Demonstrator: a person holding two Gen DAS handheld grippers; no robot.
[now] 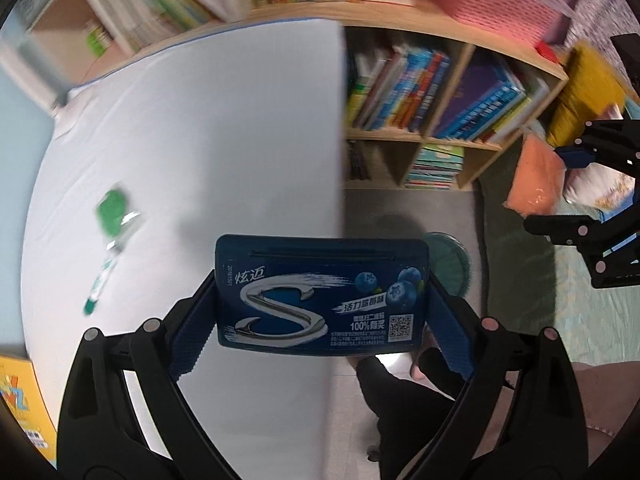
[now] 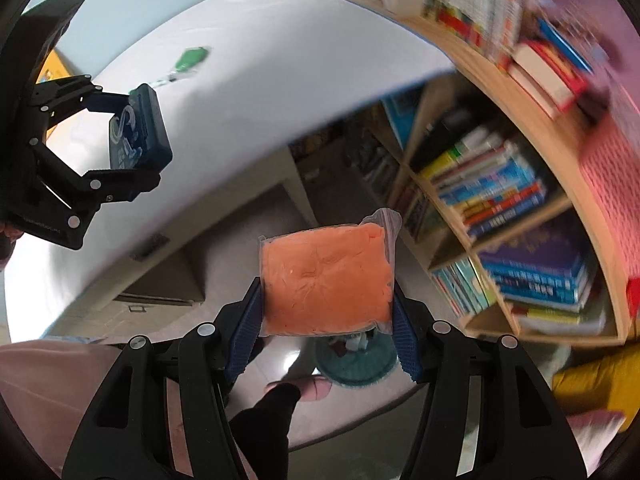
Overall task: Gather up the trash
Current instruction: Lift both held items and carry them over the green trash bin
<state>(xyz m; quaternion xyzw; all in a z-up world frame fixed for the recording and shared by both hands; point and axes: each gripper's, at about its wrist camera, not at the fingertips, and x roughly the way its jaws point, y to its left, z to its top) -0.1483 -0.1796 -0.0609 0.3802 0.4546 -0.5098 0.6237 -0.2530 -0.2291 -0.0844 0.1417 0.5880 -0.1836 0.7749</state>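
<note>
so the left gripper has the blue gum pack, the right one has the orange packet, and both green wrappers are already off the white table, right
Not quite. The left gripper does hold the blue gum pack and the right gripper the orange packet, but the green wrappers are not collected: they lie on the white table, as the left wrist view shows.

Blue gum pack (image 1: 322,292): "炫迈", large "S", "100%有奖", "20161501", QR code.
</note>
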